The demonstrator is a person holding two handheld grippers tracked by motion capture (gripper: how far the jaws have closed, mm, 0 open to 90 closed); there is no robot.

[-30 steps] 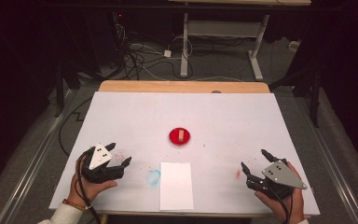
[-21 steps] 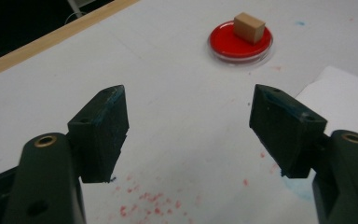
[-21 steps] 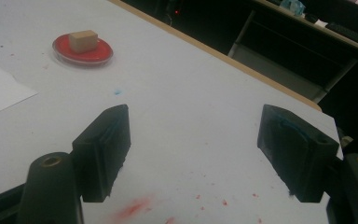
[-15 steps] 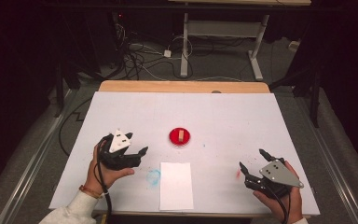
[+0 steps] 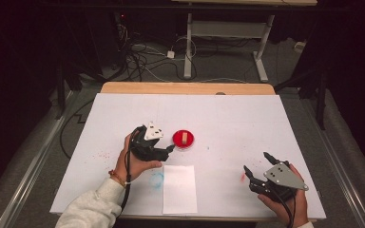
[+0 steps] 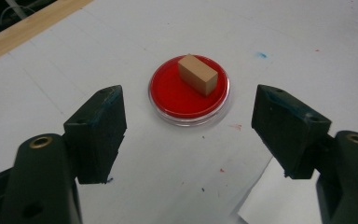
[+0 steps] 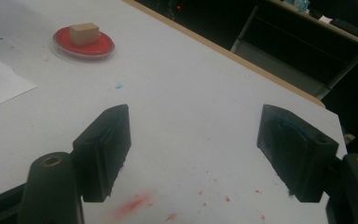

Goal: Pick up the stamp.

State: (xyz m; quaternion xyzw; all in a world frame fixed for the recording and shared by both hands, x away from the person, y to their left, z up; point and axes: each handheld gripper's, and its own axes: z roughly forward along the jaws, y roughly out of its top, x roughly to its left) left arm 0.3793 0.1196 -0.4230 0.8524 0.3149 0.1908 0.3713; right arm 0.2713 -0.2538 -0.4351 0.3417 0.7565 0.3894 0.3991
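We see the wooden block (image 6: 197, 74) on the red dish (image 6: 189, 93) mid-tabletop; from above it is a small pale speck. Our left gripper (image 5: 169, 149) stands just beside the dish, jaws wide, gripping nothing. Our right gripper (image 5: 256, 164) gapes empty near the front right corner.

In the high view the left hand-held gripper (image 5: 167, 149) covers part of the near-left rim of the red dish (image 5: 183, 138), so whether it touches the rim cannot be told. The wooden block (image 5: 184, 138) on the dish is too small there to show its faces. The sheet of paper (image 6: 279, 200) just near of the dish is cut off by the bottom edge of the left gripper view and partly hidden behind a black jaw. The person's right hand (image 5: 285, 202), well to the right of the dish, runs off the bottom edge.
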